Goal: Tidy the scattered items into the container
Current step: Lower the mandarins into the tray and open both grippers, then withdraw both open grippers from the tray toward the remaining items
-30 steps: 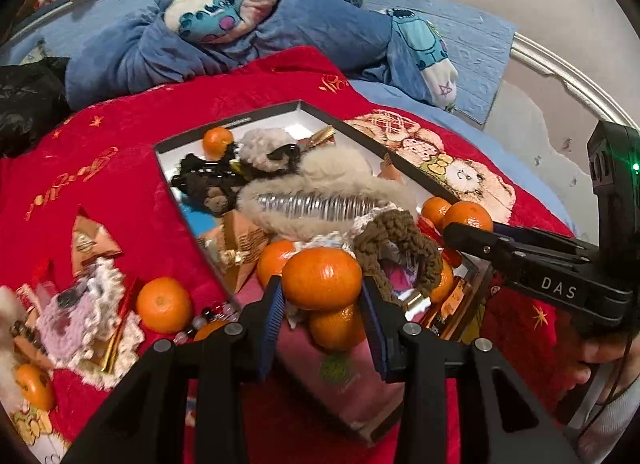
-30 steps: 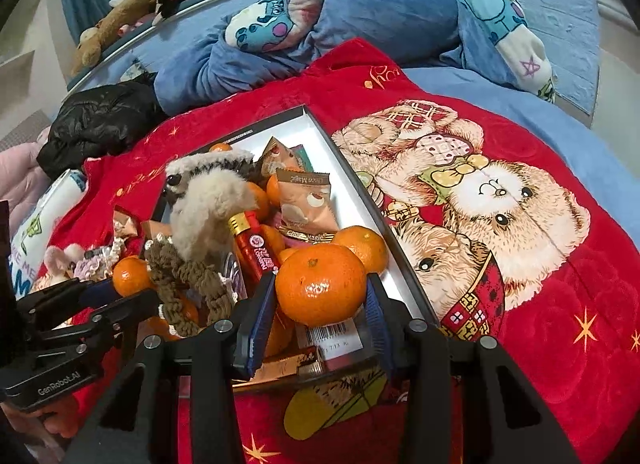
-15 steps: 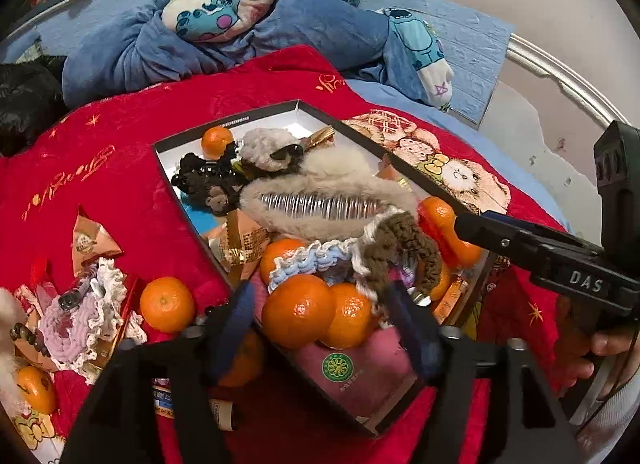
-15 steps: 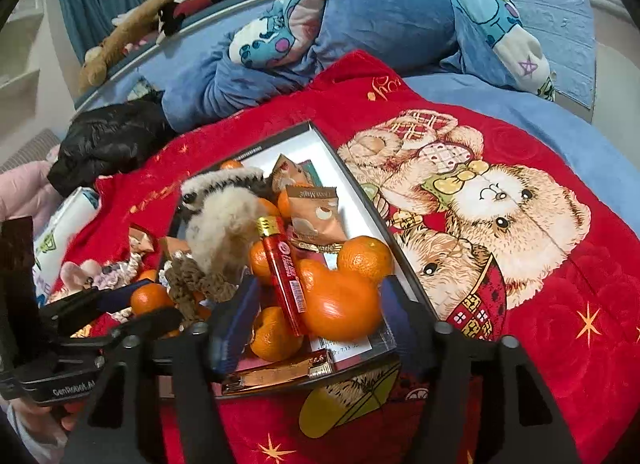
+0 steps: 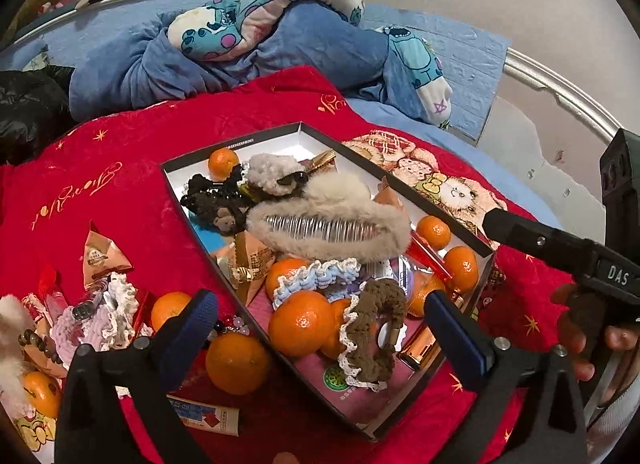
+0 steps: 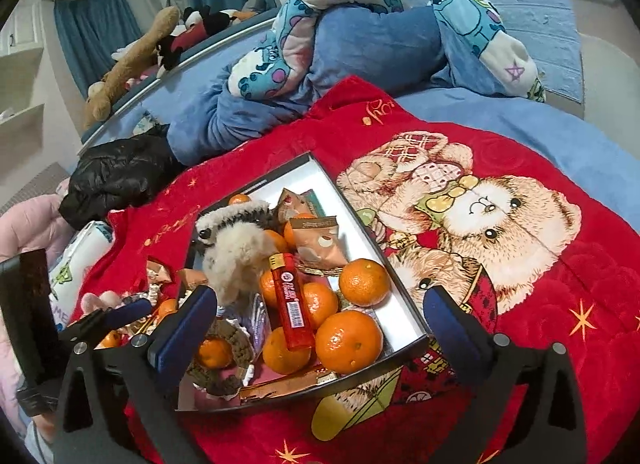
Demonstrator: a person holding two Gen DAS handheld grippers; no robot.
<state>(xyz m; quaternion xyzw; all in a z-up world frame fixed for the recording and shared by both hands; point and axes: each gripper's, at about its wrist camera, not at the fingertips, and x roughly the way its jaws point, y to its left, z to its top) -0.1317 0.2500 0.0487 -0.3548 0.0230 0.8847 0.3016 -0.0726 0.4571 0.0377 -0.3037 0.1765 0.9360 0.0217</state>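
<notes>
A black box with a white inside lies on the red blanket, full of tangerines, furry hair clips, scrunchies and snack packets. My left gripper is open and empty above the box's near end, over a tangerine lying in it. My right gripper is open and empty above the box's near corner, over another tangerine. Outside the box on the left lie loose tangerines, a lace scrunchie and a snack packet.
The right gripper's body shows at the right of the left wrist view. A blue quilt and plush pillow lie behind the blanket. A black jacket lies at the far left. A small tube lies near the box.
Both grippers have opened and let their tangerines drop into the box. Both have pulled back and up a little from the box.
</notes>
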